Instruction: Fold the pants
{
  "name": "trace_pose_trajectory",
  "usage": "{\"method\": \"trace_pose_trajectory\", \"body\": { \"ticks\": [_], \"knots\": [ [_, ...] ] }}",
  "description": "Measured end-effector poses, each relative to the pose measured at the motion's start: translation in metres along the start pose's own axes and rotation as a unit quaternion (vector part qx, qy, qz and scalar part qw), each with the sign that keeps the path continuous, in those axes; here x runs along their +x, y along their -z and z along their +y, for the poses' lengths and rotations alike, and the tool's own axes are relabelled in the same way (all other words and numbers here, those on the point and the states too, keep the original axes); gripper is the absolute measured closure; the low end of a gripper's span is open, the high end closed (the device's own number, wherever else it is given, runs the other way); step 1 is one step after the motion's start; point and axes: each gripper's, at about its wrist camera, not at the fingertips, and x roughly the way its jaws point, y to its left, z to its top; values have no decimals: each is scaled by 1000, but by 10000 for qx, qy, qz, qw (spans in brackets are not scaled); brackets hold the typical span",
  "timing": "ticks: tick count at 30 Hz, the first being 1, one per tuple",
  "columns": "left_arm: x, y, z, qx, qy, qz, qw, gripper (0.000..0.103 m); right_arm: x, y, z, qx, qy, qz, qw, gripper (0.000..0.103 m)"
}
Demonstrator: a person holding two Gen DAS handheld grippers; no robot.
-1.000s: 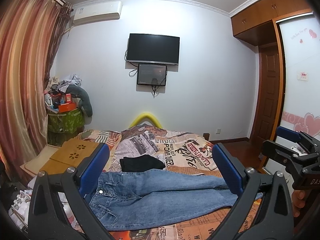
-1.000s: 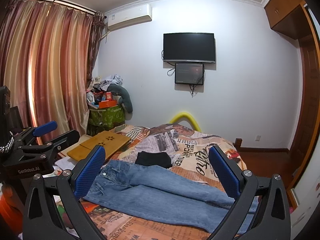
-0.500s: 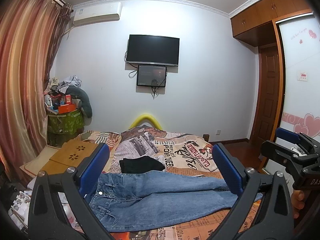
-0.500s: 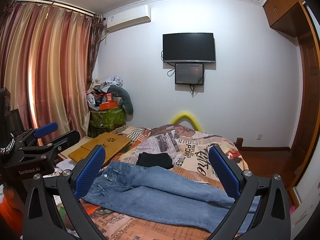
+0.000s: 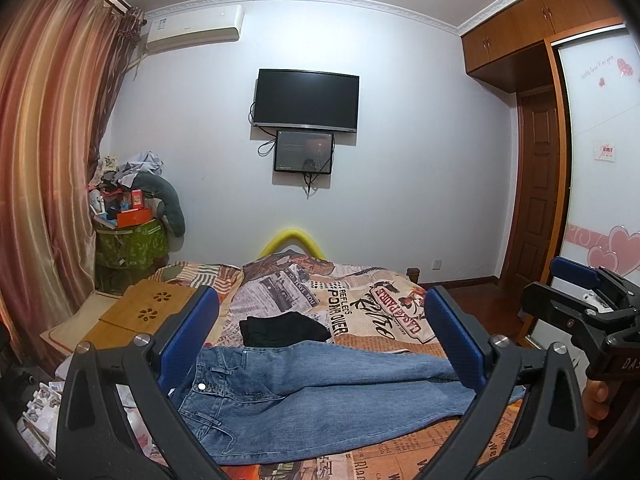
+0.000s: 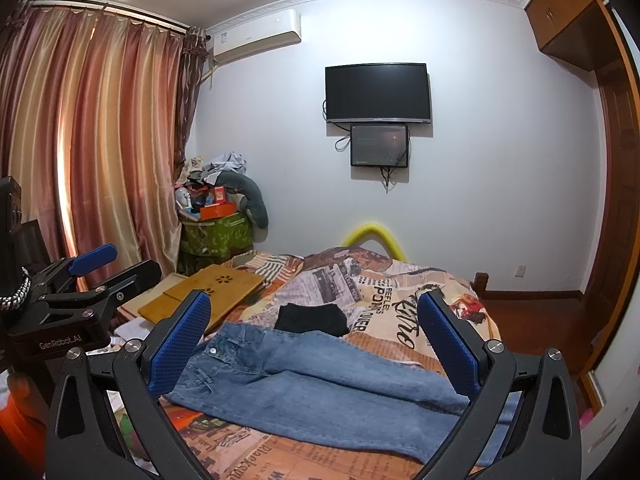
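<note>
While both grippers have drifted only a little over the last second, tipping up a touch so the bed sits lower in each view, nothing has been gripped, which suggests the folding has yet to begin and this is a pause before the reach. Going left to right: the striped curtain (image 6: 92,140) hangs at the left, then a green box (image 5: 130,246) heaped with clutter in the corner, and a wooden lap desk (image 5: 150,312) lying at the bed's left edge, just beside the waistband. The left gripper (image 5: 322,344) hovers above the near edge of the bed with its blue pads spread wide and empty. The jeans (image 5: 320,396) lie flat and unfolded across the patterned bedspread (image 5: 376,304), waistband to the left, both legs running right, the far leg lying partly over the near one. Just behind them, touching or nearly touching the upper edge, sits a small folded black garment (image 5: 284,330), which could get caught in a fold made away from the person. The right gripper (image 6: 316,350) is likewise spread apart and holding nothing, raised over the legs. Further right are the bare floor and wardrobe door (image 5: 600,160). In my judgement, the lap desk crowds the waistband side, so a grasp there needs care.
</note>
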Motion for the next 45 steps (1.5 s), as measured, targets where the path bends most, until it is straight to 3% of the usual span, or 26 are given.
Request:
{"method": "trace_pose_trajectory", "body": {
  "ticks": [17,25,34,38,45],
  "knots": [
    [13,3,9,-21,27,139,9999,0,8,1,-4,92,-51,99,9999,0],
    [44,11,21,-49,24,378,9993,0,32,8,-6,101,-63,377,9992,0],
    [115,31,52,-76,-320,872,9957,0,94,29,-33,568,-192,1131,9918,0],
    [159,47,74,8,-497,1143,9922,0,130,47,-51,622,51,1444,9876,0],
    [239,86,130,-266,-710,1748,9817,0,186,80,-74,276,530,1952,9789,0]
  ]
}}
